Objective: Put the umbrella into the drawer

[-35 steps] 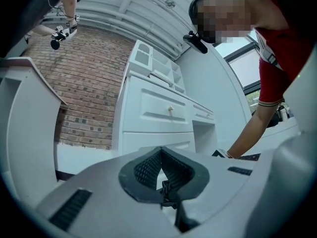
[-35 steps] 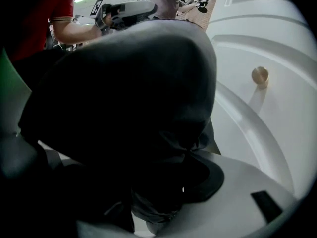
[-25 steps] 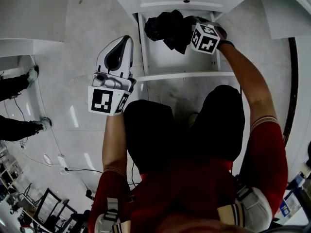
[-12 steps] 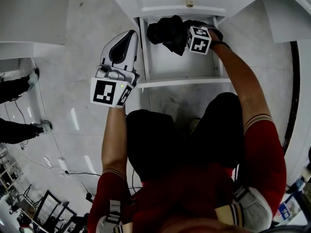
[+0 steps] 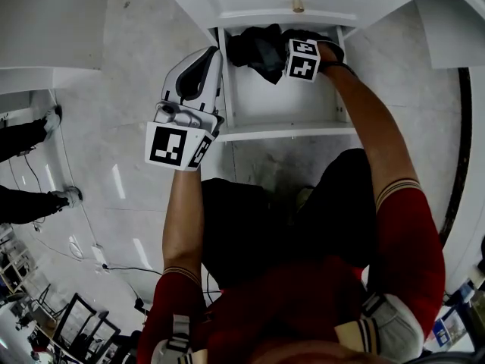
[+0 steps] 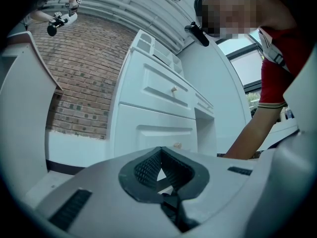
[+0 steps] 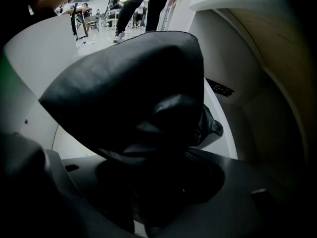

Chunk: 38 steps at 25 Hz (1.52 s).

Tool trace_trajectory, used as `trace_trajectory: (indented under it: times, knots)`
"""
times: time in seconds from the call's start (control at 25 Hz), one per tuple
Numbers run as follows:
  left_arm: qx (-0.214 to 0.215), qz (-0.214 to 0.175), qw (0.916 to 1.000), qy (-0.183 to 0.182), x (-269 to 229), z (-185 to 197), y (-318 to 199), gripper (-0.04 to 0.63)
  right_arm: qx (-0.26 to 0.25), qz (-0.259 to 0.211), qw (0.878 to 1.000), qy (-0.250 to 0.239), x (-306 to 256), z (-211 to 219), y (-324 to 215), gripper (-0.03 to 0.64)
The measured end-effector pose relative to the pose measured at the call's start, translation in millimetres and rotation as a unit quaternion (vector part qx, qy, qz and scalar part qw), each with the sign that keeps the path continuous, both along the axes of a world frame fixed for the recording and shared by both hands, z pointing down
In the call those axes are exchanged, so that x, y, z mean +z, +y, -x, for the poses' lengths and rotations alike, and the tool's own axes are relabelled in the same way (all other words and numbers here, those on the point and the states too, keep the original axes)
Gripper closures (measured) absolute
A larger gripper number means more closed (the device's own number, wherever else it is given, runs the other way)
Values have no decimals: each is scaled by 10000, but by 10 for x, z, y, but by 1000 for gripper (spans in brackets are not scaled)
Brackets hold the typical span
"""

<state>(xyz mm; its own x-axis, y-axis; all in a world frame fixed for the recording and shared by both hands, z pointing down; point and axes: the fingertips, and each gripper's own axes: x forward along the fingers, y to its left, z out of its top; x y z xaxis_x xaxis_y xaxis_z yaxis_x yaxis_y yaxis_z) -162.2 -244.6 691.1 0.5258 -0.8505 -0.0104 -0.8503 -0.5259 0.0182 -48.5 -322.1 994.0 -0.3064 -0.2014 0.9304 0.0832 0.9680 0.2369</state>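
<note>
Hanging inside the drawer's walls near its back, the umbrella (image 5: 258, 48) is a black, folded bundle clamped in the right gripper (image 5: 282, 51). That gripper's jaws stand wide around the bundle, whose cloth fills the space between them in the right gripper view (image 7: 133, 98). The drawer (image 5: 288, 131) is pulled open, so the carrying seems nearly done. What looks left is setting the umbrella on the drawer's floor, letting go, and pushing the drawer shut.

The left gripper (image 5: 206, 59) sits just outside the drawer's left wall, beside its front corner. Its jaws are closed together with nothing in them, as the left gripper view (image 6: 161, 170) shows.

Whether the umbrella already rests on the drawer's floor cannot be told, since the bundle covers the spot beneath it. The right gripper's pads are lost in dark cloth and shadow. The drawer's rear end is cut off under the cabinet front (image 5: 298, 6) above it, and the umbrella's handle is not visible.
</note>
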Motion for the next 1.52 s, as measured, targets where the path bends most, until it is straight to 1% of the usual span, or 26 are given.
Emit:
trace_trajectory:
  times: [0.2, 0.36, 0.56, 0.68, 0.88, 1.0, 1.16, 1.4, 1.52]
  knots:
    - [-26, 24, 10000, 17, 45, 5, 9, 589, -199, -77, 9996, 163, 46, 0, -11, 365]
    - [-22, 38, 10000, 24, 66, -16, 9, 589, -136, -36, 9998, 164, 58, -6, -23, 355]
    - [1, 35, 10000, 14, 67, -50, 12, 589, 58, -28, 10000, 32, 18, -33, -52, 314]
    - [-9, 42, 10000, -2, 71, -45, 15, 589, 63, -57, 10000, -35, -8, -74, -19, 308]
    - [-1, 63, 9999, -114, 68, -61, 25, 589, 95, -289, 9994, -154, -148, -171, -16, 307]
    - [50, 43, 9998, -196, 23, -92, 27, 589, 65, -366, 9989, -303, -341, -182, 55, 307]
    - [95, 38, 9997, -207, -32, -149, 60, 589, 19, -504, 9972, -561, -649, -207, 141, 305]
    - [146, -8, 9996, -230, -132, -209, 100, 589, 28, -524, 9910, -1235, -1209, -167, 324, 307]
    - [124, -43, 9997, -216, -197, -219, 109, 589, 82, -522, 9847, -1663, -1517, -135, 400, 323]
